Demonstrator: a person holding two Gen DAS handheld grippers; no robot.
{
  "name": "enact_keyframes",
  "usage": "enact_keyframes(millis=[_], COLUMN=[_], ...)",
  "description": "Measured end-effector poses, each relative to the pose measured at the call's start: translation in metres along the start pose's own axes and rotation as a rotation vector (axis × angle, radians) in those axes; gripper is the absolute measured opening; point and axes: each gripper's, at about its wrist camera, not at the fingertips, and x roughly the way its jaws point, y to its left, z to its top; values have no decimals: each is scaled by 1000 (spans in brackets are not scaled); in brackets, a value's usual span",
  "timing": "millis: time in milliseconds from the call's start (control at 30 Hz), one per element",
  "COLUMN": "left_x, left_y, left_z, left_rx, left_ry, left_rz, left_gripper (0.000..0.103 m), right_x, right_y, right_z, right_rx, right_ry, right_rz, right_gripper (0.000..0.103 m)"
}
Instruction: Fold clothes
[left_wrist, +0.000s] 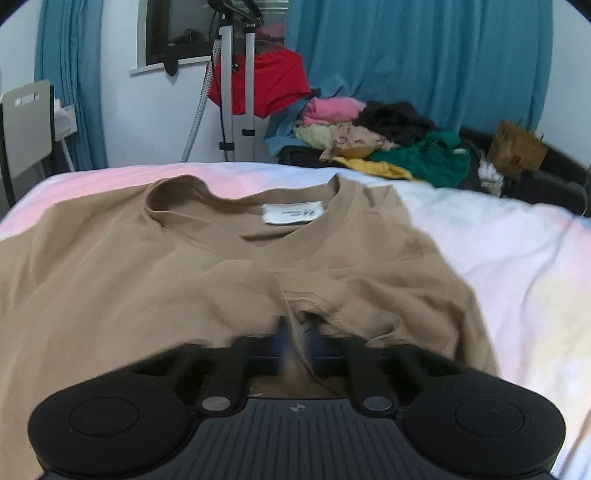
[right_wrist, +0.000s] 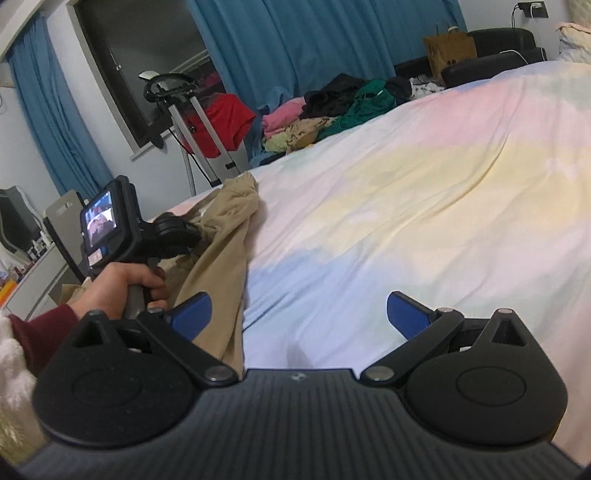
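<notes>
Left hand-held gripper (left_wrist: 295, 334) clenched on tan shirt (left_wrist: 147, 266) hem, right hand-held gripper (right_wrist: 295, 314) released above pastel bedsheet (right_wrist: 406, 192)

A bed (right_wrist: 424, 192) with a pastel cover in pink, yellow and blue fills the near ground. Behind it hang blue curtains (left_wrist: 424, 66) against a pale wall (left_wrist: 155, 122). A dark window (left_wrist: 177, 29) sits at the far left, with a garment steamer stand (left_wrist: 238, 92) before it. A grey chair (left_wrist: 26, 125) stands at the left edge, and a brown paper bag (left_wrist: 517, 146) sits far right.
</notes>
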Motion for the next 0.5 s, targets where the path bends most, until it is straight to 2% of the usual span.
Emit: enact_keyframes(millis=[133,267,333,400,500], left_x=[-25,-53,-64,-66,-52], left_y=[13,30,37,42,46], left_z=[8,33,48,60,67], left_rx=[-28,-76,-102,-111,-103], left_ry=[-87,-172,-220,-253,-240], left_rz=[-54,-90,-44,53,195], left_gripper=[3,2,2,2,4], right_x=[1,-2,-4,-4,-2], right_y=[1,1,2,2,5], right_z=[1,1,0,-1,-2], right_rx=[2,5,0,-1,-19], right_ry=[3,-2,-5,-5,-3], right_rz=[1,7,5,6,3], right_gripper=[103,103,103,103,103])
